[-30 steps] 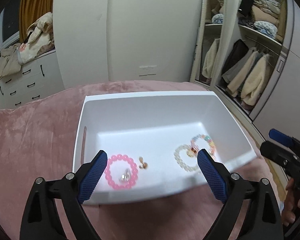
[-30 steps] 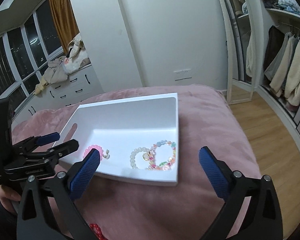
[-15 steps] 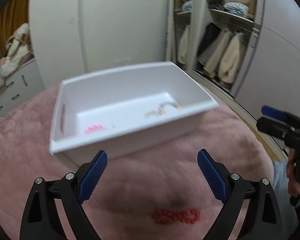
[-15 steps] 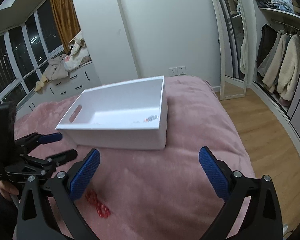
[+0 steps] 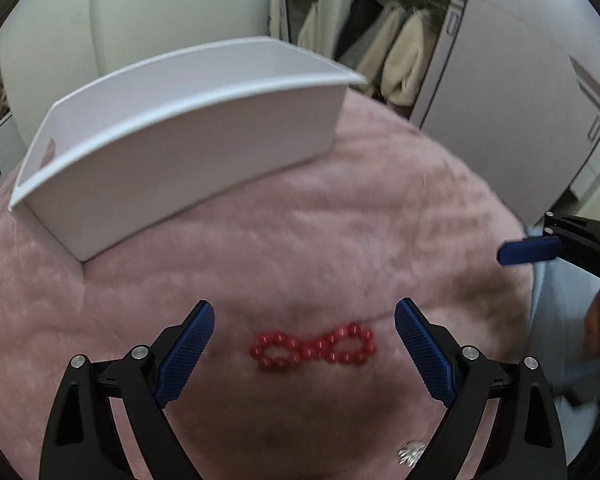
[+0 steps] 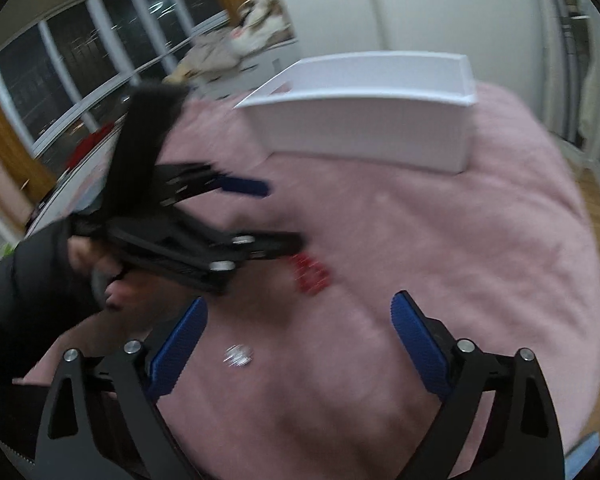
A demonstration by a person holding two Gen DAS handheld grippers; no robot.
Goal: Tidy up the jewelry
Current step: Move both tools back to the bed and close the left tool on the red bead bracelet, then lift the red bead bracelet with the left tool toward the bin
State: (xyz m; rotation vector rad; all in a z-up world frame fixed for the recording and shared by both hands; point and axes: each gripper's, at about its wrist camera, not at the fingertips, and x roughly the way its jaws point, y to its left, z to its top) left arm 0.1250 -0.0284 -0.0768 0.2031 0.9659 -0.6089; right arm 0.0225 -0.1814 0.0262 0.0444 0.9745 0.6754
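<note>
A red bead bracelet (image 5: 313, 346), twisted into a figure eight, lies on the pink blanket. My left gripper (image 5: 304, 356) is open and empty, lowered so the bracelet sits between its fingers. The bracelet also shows in the right wrist view (image 6: 311, 271), at the left gripper's tips (image 6: 276, 216). A small silver piece of jewelry (image 6: 239, 355) lies near my right gripper (image 6: 298, 344), which is open and empty; it shows in the left wrist view too (image 5: 411, 451). The white box (image 5: 180, 152) stands behind; its inside is hidden from here.
The pink blanket (image 6: 460, 240) covers the bed. The white box (image 6: 372, 120) stands at the far side. The right gripper (image 5: 540, 250) shows at the right edge of the left view. Wardrobe and wooden floor lie to the right, windows and drawers to the left.
Both grippers have dropped low and pulled back from the box toward the blanket. The left gripper now straddles the red bracelet. The box's contents have gone out of sight.
</note>
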